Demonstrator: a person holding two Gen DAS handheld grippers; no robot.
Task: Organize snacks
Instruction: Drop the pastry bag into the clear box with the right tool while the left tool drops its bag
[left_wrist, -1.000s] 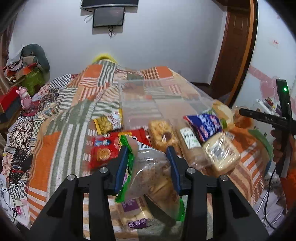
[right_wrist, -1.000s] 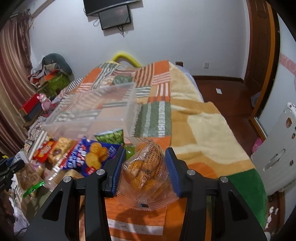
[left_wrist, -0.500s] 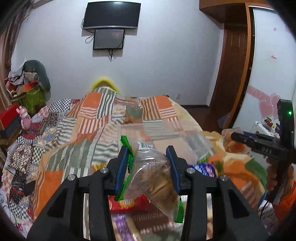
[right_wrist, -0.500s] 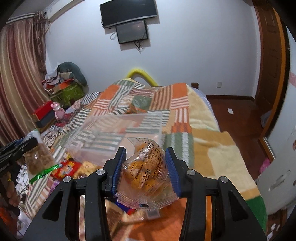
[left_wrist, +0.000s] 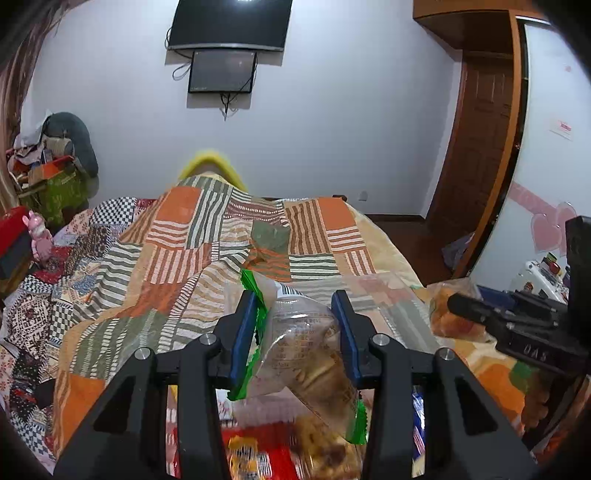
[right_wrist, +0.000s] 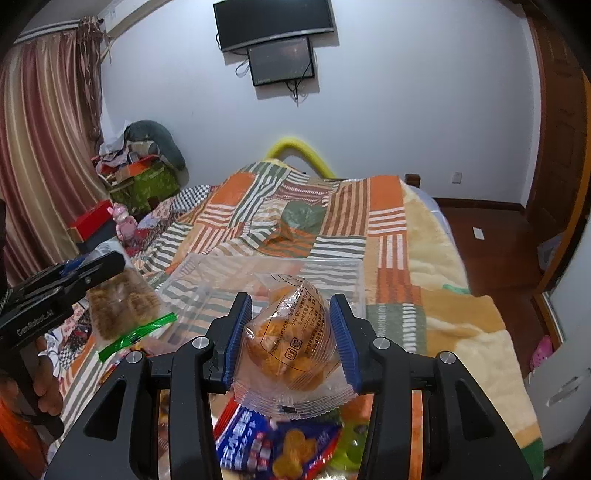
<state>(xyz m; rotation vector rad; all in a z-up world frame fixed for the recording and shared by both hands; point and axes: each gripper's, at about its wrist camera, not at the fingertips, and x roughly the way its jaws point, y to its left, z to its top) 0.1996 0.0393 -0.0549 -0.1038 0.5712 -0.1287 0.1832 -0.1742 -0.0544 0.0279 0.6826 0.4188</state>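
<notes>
My left gripper (left_wrist: 295, 332) is shut on a clear green-edged bag of brown snacks (left_wrist: 310, 358), held in the air over the bed. It also shows in the right wrist view (right_wrist: 118, 306). My right gripper (right_wrist: 291, 336) is shut on a clear packet of orange pastry (right_wrist: 291, 347), held above the near edge of a clear plastic box (right_wrist: 229, 273). The box also shows in the left wrist view (left_wrist: 388, 295). A blue snack bag (right_wrist: 273, 443) and a red packet (left_wrist: 258, 454) lie below the grippers.
A patchwork quilt (left_wrist: 177, 258) covers the bed. A pink toy (right_wrist: 125, 225), a red box and piled clutter (right_wrist: 144, 166) sit at the left. A wall screen (left_wrist: 221, 70) hangs behind. A wooden door (left_wrist: 476, 147) and floor are at the right.
Both grippers have lifted their packets up from the snack pile. The views have tilted up toward the wall, and the clear box now lies just ahead of the grippers.
</notes>
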